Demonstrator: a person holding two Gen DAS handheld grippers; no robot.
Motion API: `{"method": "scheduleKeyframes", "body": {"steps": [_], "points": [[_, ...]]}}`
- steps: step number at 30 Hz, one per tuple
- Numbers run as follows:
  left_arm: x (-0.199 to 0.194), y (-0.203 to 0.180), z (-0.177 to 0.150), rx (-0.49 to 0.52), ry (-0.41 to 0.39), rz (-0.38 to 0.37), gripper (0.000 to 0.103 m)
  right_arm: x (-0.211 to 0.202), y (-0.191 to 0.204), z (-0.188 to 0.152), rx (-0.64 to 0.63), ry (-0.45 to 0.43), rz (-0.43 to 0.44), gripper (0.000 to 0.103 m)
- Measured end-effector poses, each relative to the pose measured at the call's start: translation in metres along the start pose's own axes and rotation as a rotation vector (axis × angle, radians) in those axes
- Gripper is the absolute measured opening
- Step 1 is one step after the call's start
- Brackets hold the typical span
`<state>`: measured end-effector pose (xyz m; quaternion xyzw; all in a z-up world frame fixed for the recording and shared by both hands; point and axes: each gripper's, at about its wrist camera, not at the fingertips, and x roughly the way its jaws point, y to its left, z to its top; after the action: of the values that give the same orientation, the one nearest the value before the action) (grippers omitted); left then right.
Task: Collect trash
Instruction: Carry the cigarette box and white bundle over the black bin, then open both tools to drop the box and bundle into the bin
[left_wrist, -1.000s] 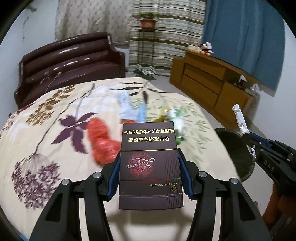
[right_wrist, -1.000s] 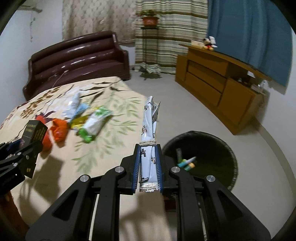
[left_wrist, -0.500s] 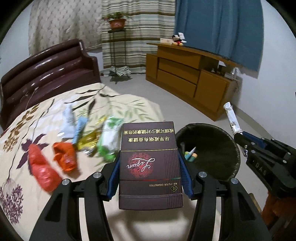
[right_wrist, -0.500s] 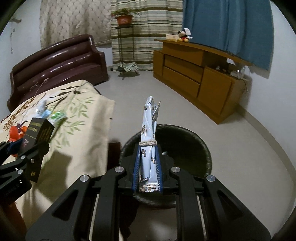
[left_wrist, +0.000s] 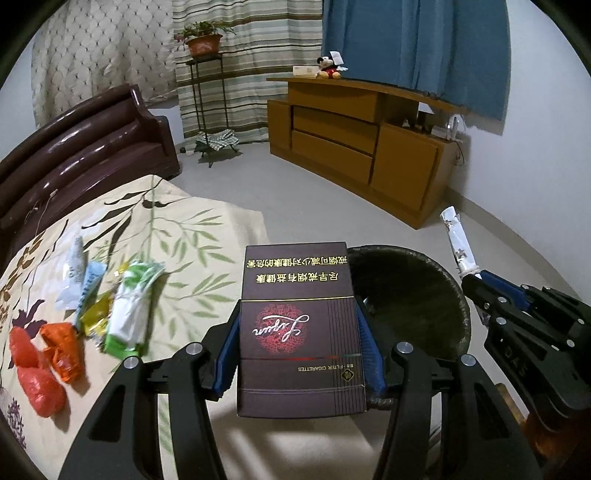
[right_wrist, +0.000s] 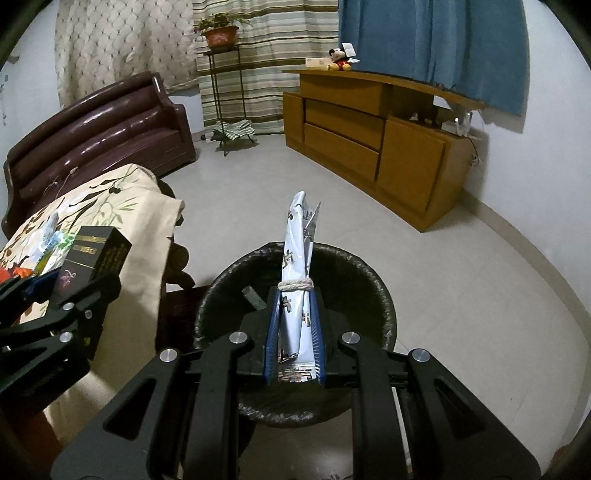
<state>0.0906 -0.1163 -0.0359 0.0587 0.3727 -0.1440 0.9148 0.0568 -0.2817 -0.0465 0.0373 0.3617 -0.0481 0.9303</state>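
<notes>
- Two tools, both loaded: the left tool (left_wrist: 301, 354) clamps a dark maroon cigarette pack (left_wrist: 300, 325); the right tool (right_wrist: 295, 339) pinches a rolled white wrapper (right_wrist: 297, 266) tied with string.
- The wrapper sits right above the black-lined trash bin (right_wrist: 373, 295), so simply parting the fingers should drop it in cleanly.
- The pack hangs over the surface edge, just beside the bin rim (left_wrist: 456, 291); I'd carry it further right, over the opening, before letting go.
- The pack looks rigid and boxy with gold lettering; the wrapper is slim and crinkly.
- More to fetch: orange wrappers (left_wrist: 44, 354) and a green-white packet (left_wrist: 131, 310) lie on the leaf-print cloth (left_wrist: 192, 236).
</notes>
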Motion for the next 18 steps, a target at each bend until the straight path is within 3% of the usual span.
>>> {"method": "scheduleKeyframes", "body": {"steps": [18], "points": [[0.032, -0.031, 0.026, 0.050, 0.007, 0.012, 0.055, 0.020, -0.022, 0.008, 0.045, 0.000, -0.009, 0.016]]}}
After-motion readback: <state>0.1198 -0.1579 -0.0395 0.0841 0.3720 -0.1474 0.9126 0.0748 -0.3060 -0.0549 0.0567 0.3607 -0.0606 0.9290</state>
